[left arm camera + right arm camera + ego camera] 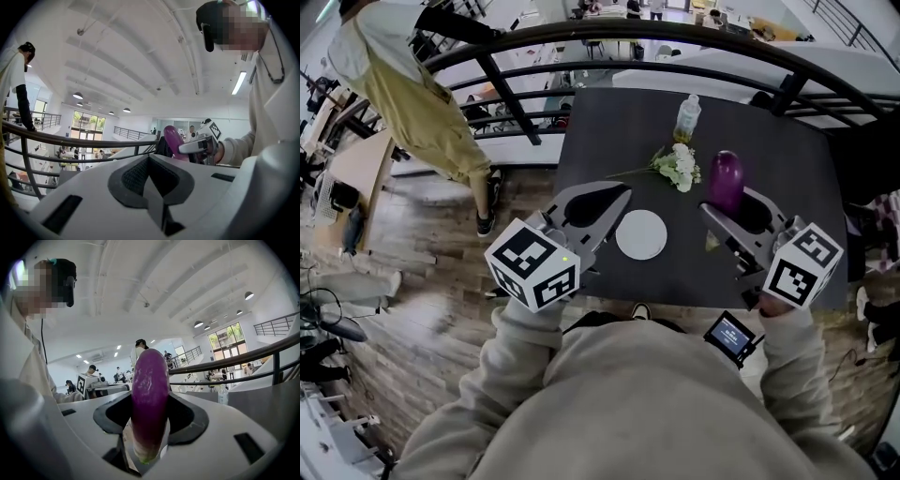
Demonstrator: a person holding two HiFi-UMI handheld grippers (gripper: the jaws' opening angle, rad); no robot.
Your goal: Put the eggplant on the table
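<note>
The purple eggplant [727, 178] stands upright between the jaws of my right gripper [727, 208], which is shut on its lower end, above the right half of the dark table [778, 131]. In the right gripper view the eggplant [150, 394] fills the gap of that gripper [149, 430], pale stem end nearest the camera. My left gripper [622, 195] hovers over the table's near left part, shut with nothing in it. Its jaws [150, 164] meet in the left gripper view, where the eggplant [172, 139] and right gripper [202, 143] show to the right.
A white round plate [640, 234] lies on the table between the grippers. Behind it are white flowers [678, 167] and a plastic bottle [687, 118]. A black railing [609, 37] runs past the table's far side. A person [412, 89] stands at the left.
</note>
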